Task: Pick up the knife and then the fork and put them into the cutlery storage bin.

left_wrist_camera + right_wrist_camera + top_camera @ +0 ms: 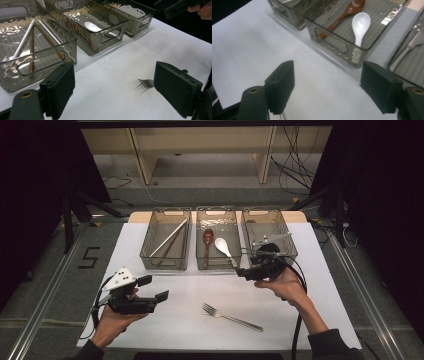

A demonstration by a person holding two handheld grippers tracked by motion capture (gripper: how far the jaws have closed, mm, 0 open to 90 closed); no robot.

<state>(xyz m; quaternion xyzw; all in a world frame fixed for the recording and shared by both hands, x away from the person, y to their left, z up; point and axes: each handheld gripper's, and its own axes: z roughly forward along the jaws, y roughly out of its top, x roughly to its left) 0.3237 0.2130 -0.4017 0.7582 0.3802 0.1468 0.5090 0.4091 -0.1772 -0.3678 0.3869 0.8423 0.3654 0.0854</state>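
Jaws of both the left gripper (156,288) and right gripper (243,272) gape empty; cutlery is sorted by bins, leaving the fork (231,317) on the table (190,320).

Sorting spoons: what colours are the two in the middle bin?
White spoon and reddish-brown spoon; right gripper view.
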